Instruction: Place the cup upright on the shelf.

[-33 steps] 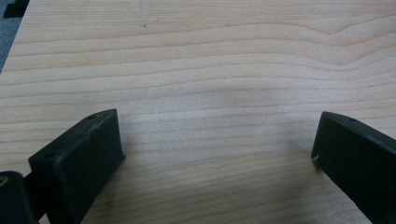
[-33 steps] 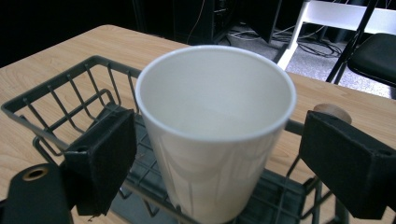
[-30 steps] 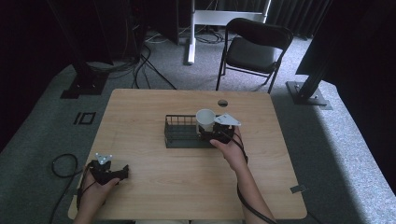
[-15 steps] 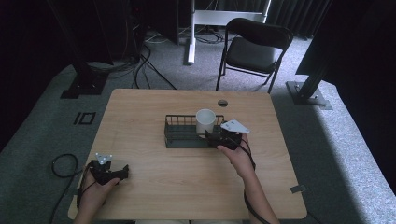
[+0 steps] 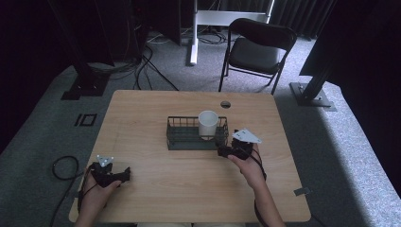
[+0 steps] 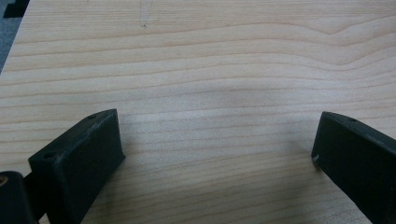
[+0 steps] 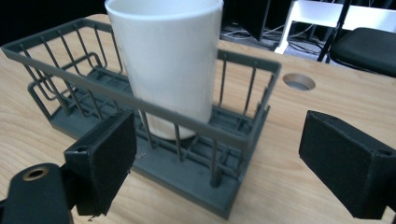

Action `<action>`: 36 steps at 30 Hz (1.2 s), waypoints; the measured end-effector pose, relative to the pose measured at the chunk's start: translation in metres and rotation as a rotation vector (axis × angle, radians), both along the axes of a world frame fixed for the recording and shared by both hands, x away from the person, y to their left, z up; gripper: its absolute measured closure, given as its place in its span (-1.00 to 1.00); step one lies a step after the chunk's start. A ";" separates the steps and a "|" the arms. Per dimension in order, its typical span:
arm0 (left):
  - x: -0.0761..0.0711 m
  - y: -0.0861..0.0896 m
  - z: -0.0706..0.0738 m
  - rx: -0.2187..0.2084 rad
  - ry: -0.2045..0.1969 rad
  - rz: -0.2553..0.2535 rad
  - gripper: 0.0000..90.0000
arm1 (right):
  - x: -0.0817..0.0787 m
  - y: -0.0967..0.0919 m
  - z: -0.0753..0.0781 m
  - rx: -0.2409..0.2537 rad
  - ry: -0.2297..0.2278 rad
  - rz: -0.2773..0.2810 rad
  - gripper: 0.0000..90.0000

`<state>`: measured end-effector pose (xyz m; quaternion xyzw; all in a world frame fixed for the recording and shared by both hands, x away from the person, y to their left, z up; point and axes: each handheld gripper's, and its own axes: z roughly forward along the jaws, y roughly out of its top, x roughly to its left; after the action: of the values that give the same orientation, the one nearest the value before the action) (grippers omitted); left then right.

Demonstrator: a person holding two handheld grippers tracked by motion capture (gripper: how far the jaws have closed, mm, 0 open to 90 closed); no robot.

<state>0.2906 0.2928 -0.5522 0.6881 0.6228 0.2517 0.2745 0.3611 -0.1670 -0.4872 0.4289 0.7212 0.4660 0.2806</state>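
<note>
White cup (image 5: 208, 124) stands upright in the wire basket (image 5: 182, 140) at tabletop (image 5: 142, 113) centre, right end. Right hand-held gripper (image 5: 226, 151) spread, empty, just off the basket's 4 o'clock corner. Left hand-held gripper (image 5: 122, 175) spread, resting at 7 o'clock. Back straight out, clear of the wires.

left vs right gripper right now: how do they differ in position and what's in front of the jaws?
The left gripper sits at the table's near left corner; the right gripper sits by the right end of the wire basket. The left gripper faces bare wood; the right gripper faces the basket with the white cup standing in it. Shared: both have jaws wide apart, hold nothing, and each is held by a hand.
</note>
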 end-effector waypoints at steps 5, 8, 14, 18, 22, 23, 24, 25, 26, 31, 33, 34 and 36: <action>0.000 0.000 0.000 0.000 0.000 0.000 -0.95 | -0.005 -0.007 -0.009 0.002 0.014 -0.004 -0.75; 0.000 0.000 0.000 0.000 0.000 0.000 -0.95 | -0.008 -0.010 -0.016 -0.006 0.025 -0.004 -0.75; 0.000 0.000 0.000 0.000 0.000 0.000 -0.95 | -0.013 -0.017 -0.025 -0.005 0.047 -0.014 -0.75; 0.000 0.000 0.000 0.000 0.000 0.000 -0.95 | -0.016 -0.022 -0.032 -0.015 0.056 -0.023 -0.75; 0.000 0.000 0.000 0.000 0.000 0.000 -0.95 | -0.018 -0.028 -0.038 -0.020 0.073 -0.043 -0.75; 0.000 0.000 0.000 0.000 0.000 0.000 -0.95 | -0.018 -0.030 -0.039 -0.021 0.078 -0.048 -0.75; 0.000 0.000 0.000 0.000 0.000 0.000 -0.95 | -0.019 -0.032 -0.040 -0.021 0.083 -0.053 -0.75; 0.000 0.000 0.000 0.000 0.000 0.000 -0.95 | -0.020 -0.036 -0.043 -0.021 0.093 -0.063 -0.75; 0.000 0.000 0.000 0.000 0.000 0.000 -0.95 | -0.020 -0.036 -0.043 -0.021 0.093 -0.063 -0.75; 0.000 0.000 0.000 0.000 0.000 0.000 -0.95 | -0.024 -0.048 -0.050 -0.025 0.114 -0.096 -0.75; 0.000 0.000 0.000 0.000 0.000 0.000 -0.95 | -0.025 -0.052 -0.053 -0.027 0.124 -0.114 -0.75; 0.000 0.000 0.000 0.000 0.000 0.000 -0.95 | -0.026 -0.054 -0.054 -0.028 0.130 -0.122 -0.75; 0.000 0.000 0.000 0.000 0.000 0.000 -0.95 | -0.027 -0.059 -0.056 -0.037 0.135 -0.134 -0.75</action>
<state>0.2906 0.2928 -0.5522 0.6880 0.6228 0.2518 0.2745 0.3341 -0.2258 -0.5428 0.5012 0.7166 0.4031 0.2698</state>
